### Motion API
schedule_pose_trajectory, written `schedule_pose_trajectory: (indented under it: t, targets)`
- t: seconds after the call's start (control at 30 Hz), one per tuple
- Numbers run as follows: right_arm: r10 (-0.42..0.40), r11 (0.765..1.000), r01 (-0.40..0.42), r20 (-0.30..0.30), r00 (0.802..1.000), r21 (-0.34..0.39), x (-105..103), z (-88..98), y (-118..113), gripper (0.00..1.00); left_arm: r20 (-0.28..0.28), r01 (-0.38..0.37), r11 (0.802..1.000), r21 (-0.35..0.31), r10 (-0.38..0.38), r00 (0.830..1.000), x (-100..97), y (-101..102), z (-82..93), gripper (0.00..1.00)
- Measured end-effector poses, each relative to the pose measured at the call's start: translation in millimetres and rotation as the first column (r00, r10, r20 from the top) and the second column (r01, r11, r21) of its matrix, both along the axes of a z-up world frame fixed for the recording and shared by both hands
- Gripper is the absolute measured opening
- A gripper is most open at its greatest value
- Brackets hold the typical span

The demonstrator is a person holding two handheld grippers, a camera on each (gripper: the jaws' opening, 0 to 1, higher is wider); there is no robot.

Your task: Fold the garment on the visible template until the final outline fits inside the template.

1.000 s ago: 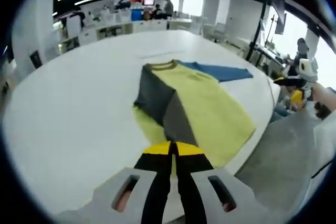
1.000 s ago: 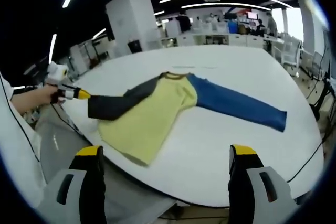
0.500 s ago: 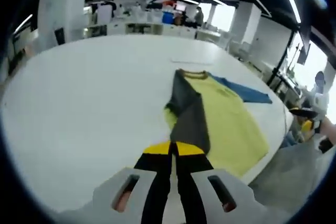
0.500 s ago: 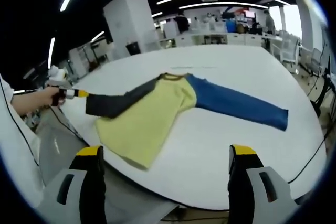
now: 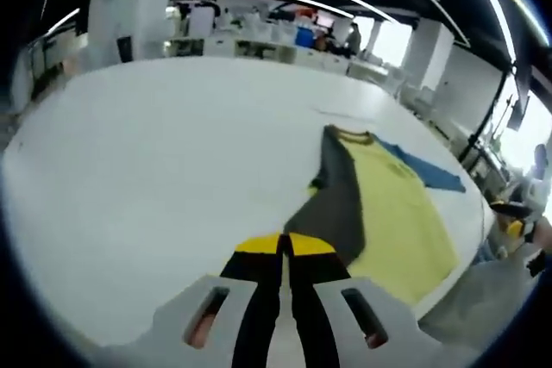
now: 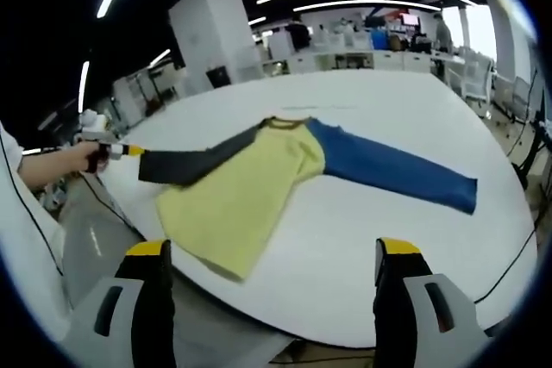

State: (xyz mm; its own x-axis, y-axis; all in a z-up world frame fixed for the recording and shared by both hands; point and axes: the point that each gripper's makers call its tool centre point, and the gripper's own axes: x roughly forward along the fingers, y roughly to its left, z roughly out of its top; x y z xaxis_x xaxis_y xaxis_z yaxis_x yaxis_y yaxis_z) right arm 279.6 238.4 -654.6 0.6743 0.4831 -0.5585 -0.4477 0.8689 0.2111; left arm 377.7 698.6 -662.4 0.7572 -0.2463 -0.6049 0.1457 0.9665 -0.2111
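Garment point(image 6: 259, 178) on table point(image 6: 388, 239) – sleeve pulled out by left tongs point(image 6: 134, 152).

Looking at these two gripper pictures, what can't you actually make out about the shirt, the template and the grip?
- Template: no outline can be told on the white table in the right gripper view.
- Gray sleeve cuff: in the left gripper view it runs under the shut tips of the left gripper.
- Yellow shirt hem: in the right gripper view it droops over the table edge.
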Motion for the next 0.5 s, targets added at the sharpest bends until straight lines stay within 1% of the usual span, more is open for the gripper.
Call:
schedule_pose_trajectory:
  t: [0.1,0.17,0.33,0.5]
  targets:
    - [0.001,1.000,-0.001,-0.002,1.000,-0.004,3,1.3,0,0.97,0.006,-0.061,0.998,-0.024,0.061,0.998,2.1,13,1.4,0.00]
    - [0.002,1.000,-0.002,0.004,1.000,-0.007,5,3.5,0,0.97,0.008,-0.089,0.996,-0.022,0.090,0.996,0.9,18,2.5,0.00]
    - [-0.007,1.000,0.007,0.003,1.000,-0.010,7,3.7,-2,0.97,0.012,-0.131,0.991,-0.016,0.131,0.991,-2.3,27,5.9,0.00]
    - [-0.002,1.000,0.002,-0.004,1.000,-0.019,9,3.3,0,0.97,0.021,-0.183,0.983,-0.028,0.183,0.983,1.9,43,9.9,0.00]
